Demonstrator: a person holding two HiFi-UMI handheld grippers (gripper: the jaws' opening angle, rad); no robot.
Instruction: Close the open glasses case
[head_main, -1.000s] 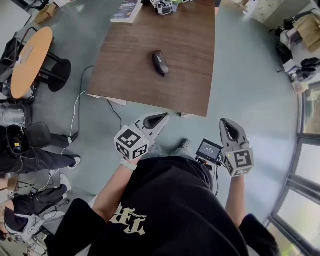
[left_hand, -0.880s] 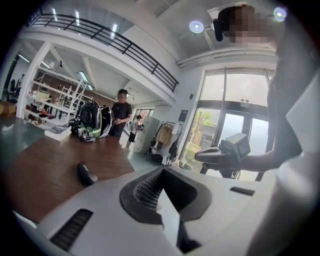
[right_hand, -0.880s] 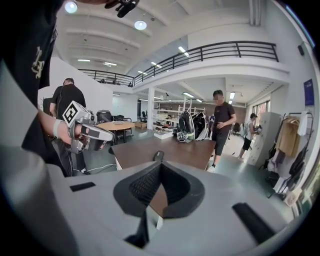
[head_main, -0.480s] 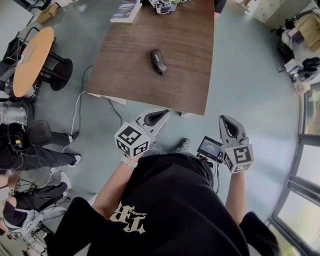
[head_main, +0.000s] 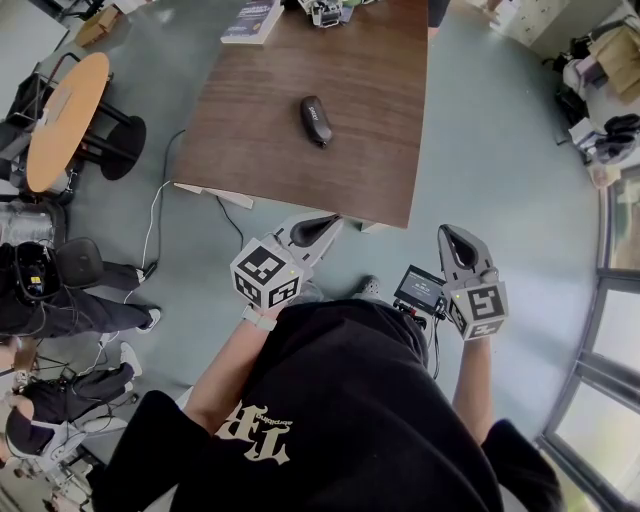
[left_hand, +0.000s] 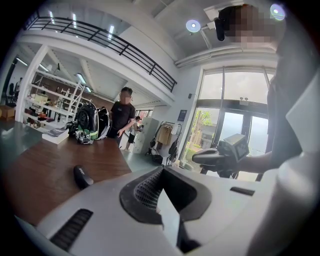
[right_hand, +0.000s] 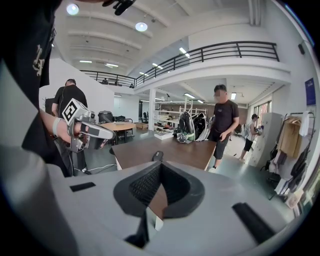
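Observation:
The glasses case is a dark oval pod lying on the brown table, near its middle; I see no raised lid. It also shows small in the left gripper view and in the right gripper view. Both grippers hang close to my body, well short of the table's near edge. My left gripper points at the table with its jaws together and nothing in them. My right gripper is likewise shut and empty, off to the right over the floor.
A book and some gear lie at the table's far end, where a person stands. A round orange table is at the left, a cable runs over the floor, and a small screen sits by my right gripper.
Both grippers have crept slightly up towards the table's near edge. The case has not moved.

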